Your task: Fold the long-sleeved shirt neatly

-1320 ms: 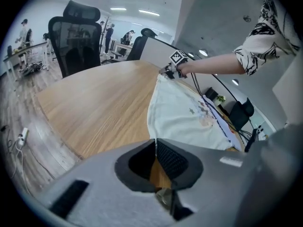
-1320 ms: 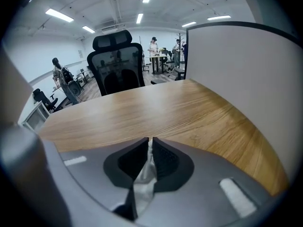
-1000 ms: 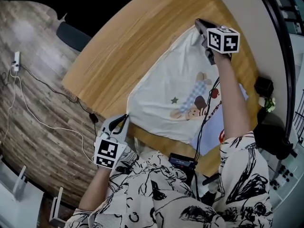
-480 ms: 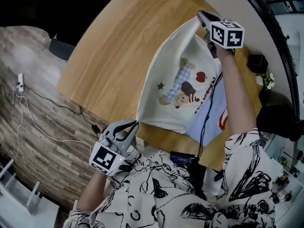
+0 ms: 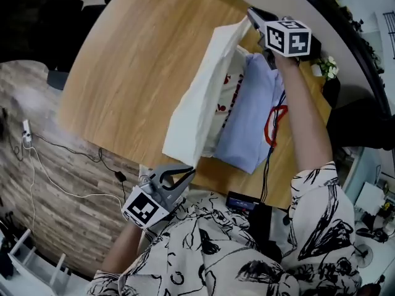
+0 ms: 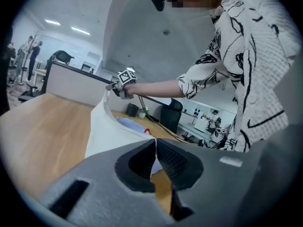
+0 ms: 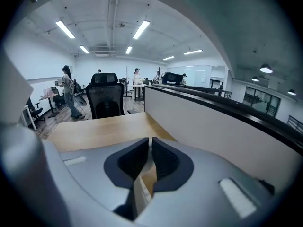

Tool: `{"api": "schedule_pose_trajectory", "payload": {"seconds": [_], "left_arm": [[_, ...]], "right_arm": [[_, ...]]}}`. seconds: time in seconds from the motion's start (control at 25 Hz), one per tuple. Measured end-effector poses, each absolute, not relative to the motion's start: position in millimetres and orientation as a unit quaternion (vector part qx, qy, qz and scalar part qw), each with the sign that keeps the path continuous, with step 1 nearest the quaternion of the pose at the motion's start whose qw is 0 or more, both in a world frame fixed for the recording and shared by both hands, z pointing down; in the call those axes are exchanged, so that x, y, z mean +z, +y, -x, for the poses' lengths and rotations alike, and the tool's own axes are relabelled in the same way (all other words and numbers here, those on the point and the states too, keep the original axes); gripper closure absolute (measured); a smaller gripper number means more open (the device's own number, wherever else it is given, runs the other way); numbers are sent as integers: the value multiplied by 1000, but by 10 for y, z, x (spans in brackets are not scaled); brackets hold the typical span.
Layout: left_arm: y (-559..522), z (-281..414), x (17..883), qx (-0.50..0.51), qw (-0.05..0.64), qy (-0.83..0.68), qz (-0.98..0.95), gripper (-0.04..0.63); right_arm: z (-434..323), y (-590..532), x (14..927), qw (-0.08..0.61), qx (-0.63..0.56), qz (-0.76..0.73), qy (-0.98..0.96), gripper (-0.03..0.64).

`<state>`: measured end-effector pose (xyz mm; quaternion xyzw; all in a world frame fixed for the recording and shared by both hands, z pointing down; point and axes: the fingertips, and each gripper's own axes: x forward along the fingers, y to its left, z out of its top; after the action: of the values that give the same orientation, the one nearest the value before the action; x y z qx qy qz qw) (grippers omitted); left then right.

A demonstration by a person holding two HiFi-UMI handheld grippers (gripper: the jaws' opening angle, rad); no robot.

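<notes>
The white long-sleeved shirt hangs in the air over the wooden table, stretched as a sheet between both grippers, its printed side turned toward the person. My right gripper is shut on its far top corner near the table's back edge. My left gripper is shut on the near corner at the table's front edge. In the left gripper view the white cloth runs from my closed jaws up to the right gripper. A strip of white cloth is pinched in the right gripper view.
A light blue garment with a red mark lies on the table under the lifted shirt. A black cable and a black device sit by the near edge. A small plant stands at the back. Beyond the table are a black chair and a partition wall.
Both grippers rose and swung the shirt up off the table. The shirt went from lying flat to hanging on edge, uncovering the light blue garment beneath.
</notes>
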<state>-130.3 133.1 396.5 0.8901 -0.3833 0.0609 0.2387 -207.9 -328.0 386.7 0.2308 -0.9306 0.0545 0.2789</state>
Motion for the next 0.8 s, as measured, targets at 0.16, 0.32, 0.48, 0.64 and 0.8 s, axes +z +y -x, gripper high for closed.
{"api": "schedule_pose_trajectory", "payload": {"seconds": [0.16,0.32,0.48,0.64,0.8], "left_arm": [[1242,821,3849,54,226,-336,-913,579],[1153,297,3756,48,223,-302,-926,578],[1136,-241,3745,48,225,-275,-933,579],[1136,-788,3843,57,229,-266,-935,579],[1087,-1318,3983,74,237,-259,-933,580]], "right_arm": [[1471,-3356,3795,274,56,-255,-926,583],[904,-3431,3790,274,61,-269,-921,583],[428,-3478,3844,273,65,-278,-919,584],[-27,-3556,4024,274,73,-275,-919,583],[-460,-3635,4097,283,71,-274,-916,583]]}}
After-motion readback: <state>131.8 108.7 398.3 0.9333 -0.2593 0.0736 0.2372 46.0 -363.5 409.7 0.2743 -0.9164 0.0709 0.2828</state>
